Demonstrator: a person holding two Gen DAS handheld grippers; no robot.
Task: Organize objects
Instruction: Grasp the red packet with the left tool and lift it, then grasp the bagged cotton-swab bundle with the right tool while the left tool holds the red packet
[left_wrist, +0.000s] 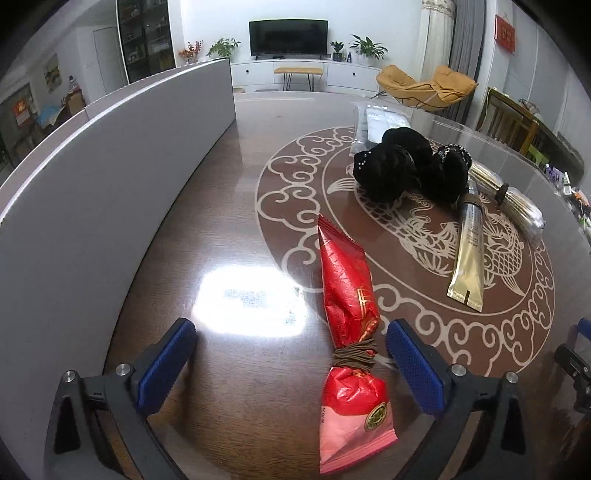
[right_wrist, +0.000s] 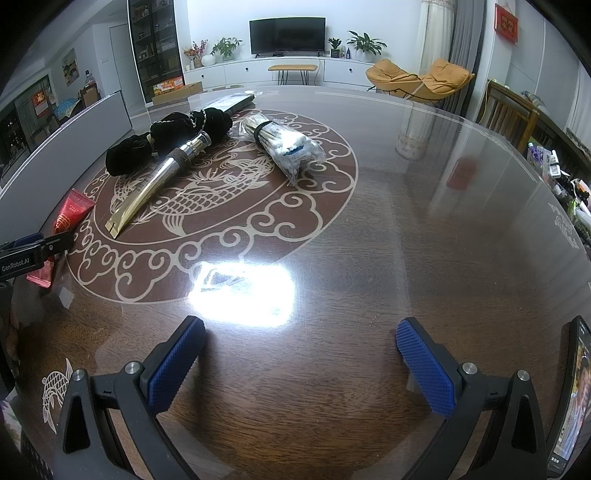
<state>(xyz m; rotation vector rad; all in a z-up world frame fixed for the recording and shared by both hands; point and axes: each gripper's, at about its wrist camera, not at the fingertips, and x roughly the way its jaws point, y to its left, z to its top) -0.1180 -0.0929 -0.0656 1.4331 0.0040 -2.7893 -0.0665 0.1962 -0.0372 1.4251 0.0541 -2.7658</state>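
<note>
Jaws of the left gripper (left_wrist: 291, 365) stand released around the red packet (left_wrist: 351, 332), lying free at its five o'clock, while the right gripper (right_wrist: 301, 363) waits spread over bare table (right_wrist: 424, 221).

Open right tongs (right_wrist: 301, 365) over glossy table (right_wrist: 369, 240), gold tube (right_wrist: 147, 192), black pouch (right_wrist: 166, 136)

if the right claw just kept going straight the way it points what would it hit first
Most likely the bare table top, near the bright glare patch. Nothing lies between the open right claw and that spot; the cotton swab pack sits well beyond it.

Black hand-held gripper (left_wrist: 290, 363) frames — blue textured pads (left_wrist: 164, 369), silver screws.
</note>
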